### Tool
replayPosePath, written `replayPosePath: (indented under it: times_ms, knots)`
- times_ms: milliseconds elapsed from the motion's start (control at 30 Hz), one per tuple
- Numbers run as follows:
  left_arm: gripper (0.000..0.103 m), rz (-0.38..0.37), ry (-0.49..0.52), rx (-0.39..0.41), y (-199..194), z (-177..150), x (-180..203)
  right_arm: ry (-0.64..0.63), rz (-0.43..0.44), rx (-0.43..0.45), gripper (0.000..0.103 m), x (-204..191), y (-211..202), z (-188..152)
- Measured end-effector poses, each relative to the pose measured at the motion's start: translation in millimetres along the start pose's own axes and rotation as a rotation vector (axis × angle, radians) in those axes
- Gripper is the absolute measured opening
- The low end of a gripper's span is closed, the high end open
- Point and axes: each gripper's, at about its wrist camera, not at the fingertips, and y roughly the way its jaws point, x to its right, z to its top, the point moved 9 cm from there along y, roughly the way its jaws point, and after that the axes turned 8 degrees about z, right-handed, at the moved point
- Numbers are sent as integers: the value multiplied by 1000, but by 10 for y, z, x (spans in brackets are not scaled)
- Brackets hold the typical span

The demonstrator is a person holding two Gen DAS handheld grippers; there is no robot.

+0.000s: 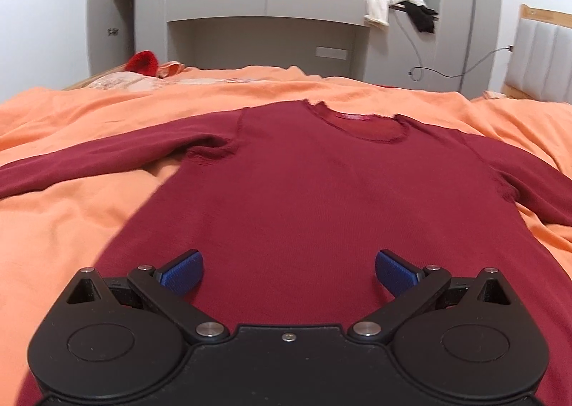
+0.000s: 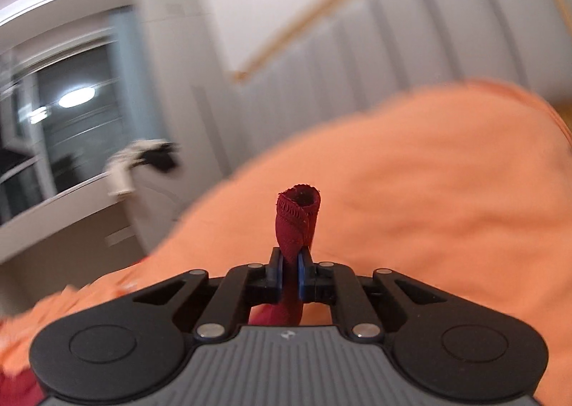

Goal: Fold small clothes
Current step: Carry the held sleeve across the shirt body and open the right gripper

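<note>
My dark red sweater (image 1: 304, 198) lies flat on the orange bedspread (image 1: 71, 227), its long axis running away from me, neckline (image 1: 361, 125) at the far end and sleeves spread sideways. My left claw (image 1: 289, 275) hovers over the hem, spread wide. My right claw (image 2: 290, 268) pinches a sleeve cuff (image 2: 296, 216), which sticks up.

We read this as a home bedroom: a bed (image 1: 71, 227) covered by a rumpled orange sheet (image 1: 411, 95), a padded grey headboard (image 1: 543, 59) with a wooden frame, and a grey built-in wardrobe (image 1: 268, 5) with open shelves and a garment hanging inside. Loose clothes (image 1: 397, 5) are draped over its ledge, a cable (image 1: 447, 75) runs to a wall socket, and a dark red sweater (image 1: 304, 191) lies spread flat on the bed
</note>
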Motion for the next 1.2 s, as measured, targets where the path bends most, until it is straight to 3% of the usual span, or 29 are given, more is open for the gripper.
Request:
replayPosePath:
  times_ms: [300,467,667,833,1200]
  knots:
    - [102,80,-119,11,-27,246,-469,-349,324,67,9,-1821,-192,134]
    - [102,133,-191,56,-96,399,-742,-506,479,45,9,-2674,-336,-168]
    - [102,161,-257,91,-164,520,-986,-695,683,-8,8,-3527,-730,-864]
    - [102,185,-310,86,-150,549,-1173,-873,810,-38,8,-3981,-1170,-1470]
    - [103,182,-348,64,-88,540,-1312,-1115,982,-137,9,-4150,-1673,-2358]
